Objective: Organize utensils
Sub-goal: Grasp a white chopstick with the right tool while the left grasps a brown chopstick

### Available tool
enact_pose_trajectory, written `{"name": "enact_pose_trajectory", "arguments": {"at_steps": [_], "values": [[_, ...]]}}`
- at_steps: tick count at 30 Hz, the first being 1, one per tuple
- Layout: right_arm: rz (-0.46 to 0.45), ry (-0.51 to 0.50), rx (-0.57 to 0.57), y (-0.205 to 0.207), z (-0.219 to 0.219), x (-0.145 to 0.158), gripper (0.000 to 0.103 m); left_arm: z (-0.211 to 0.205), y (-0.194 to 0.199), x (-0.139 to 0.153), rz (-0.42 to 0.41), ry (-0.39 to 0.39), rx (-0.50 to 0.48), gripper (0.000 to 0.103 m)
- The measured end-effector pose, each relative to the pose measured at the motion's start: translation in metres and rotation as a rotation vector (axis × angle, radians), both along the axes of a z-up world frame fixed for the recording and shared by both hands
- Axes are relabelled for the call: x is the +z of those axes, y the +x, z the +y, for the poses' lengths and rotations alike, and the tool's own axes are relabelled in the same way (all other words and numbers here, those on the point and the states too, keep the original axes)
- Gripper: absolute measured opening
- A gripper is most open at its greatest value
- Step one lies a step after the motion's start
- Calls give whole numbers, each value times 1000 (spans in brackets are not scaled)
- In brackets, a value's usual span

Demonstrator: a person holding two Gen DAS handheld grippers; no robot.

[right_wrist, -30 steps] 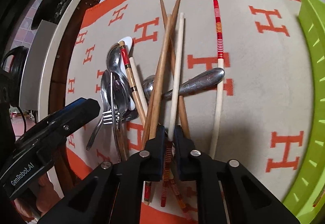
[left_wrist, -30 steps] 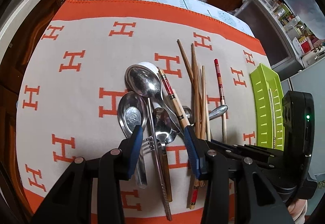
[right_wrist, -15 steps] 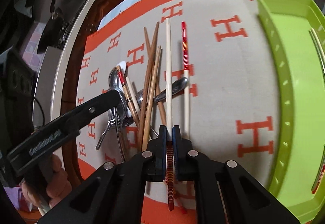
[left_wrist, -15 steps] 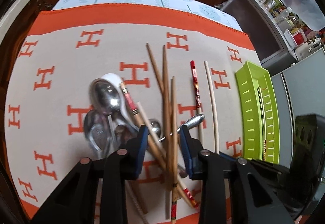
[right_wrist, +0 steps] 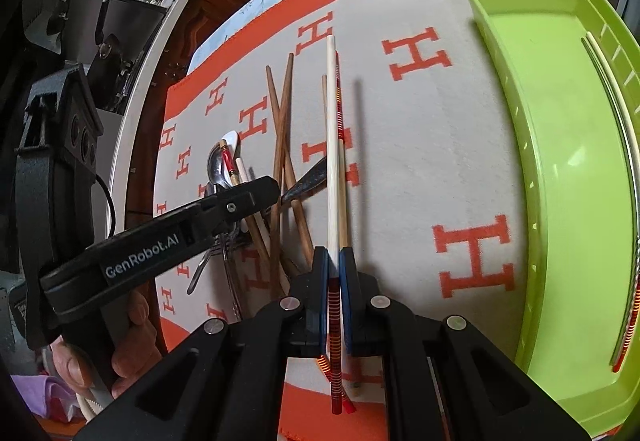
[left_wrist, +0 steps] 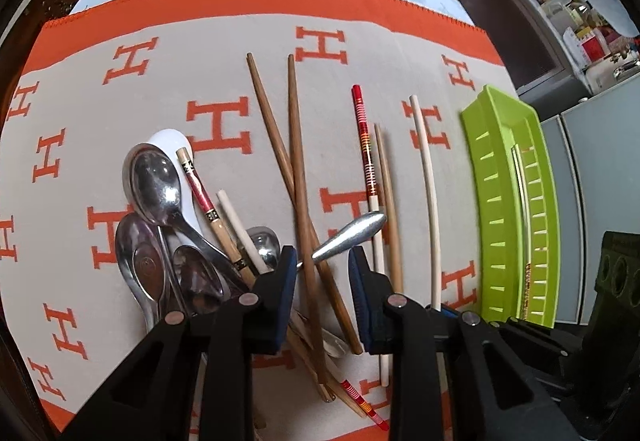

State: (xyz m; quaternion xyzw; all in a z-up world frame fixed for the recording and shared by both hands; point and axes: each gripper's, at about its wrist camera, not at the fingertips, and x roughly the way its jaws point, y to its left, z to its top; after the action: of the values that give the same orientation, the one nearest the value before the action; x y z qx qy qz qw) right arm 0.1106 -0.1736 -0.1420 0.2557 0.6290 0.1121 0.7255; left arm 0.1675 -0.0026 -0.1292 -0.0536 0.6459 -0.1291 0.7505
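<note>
While the right gripper (right_wrist: 334, 269) clamps a pale chopstick (right_wrist: 331, 145) near its red-banded end, lifted off the cloth so it casts a shadow, the green tray (right_wrist: 560, 129) waits at three o'clock, likely its destination, with chopsticks already lying along its far wall. At nine o'clock the left gripper (left_wrist: 322, 271) hovers half-open, holding nothing, over crossed brown chopsticks (left_wrist: 298, 169), seemingly lining up on them; spoons (left_wrist: 154, 185) lie heaped at its ten o'clock

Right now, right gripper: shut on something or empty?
Shut on a cream chopstick with a red-striped end. The right gripper has its pads pressed against the striped end, lifted above the blanket.
</note>
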Motion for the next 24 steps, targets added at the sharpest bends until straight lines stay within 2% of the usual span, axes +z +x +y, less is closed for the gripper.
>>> {"name": "enact_pose_trajectory", "arguments": {"at_steps": [7,18,24], "values": [[-9,-23,-18,-6,-9,5,6,-13,-2,0,12,-16,-26,23],[-91,-88,-43,-35,-27,49,6,-57,-2,-5,40,-33,-82,22],[-119,-107,-84,-52,-47,65,6,-87,-2,-18,91,-19,-97,22]]}}
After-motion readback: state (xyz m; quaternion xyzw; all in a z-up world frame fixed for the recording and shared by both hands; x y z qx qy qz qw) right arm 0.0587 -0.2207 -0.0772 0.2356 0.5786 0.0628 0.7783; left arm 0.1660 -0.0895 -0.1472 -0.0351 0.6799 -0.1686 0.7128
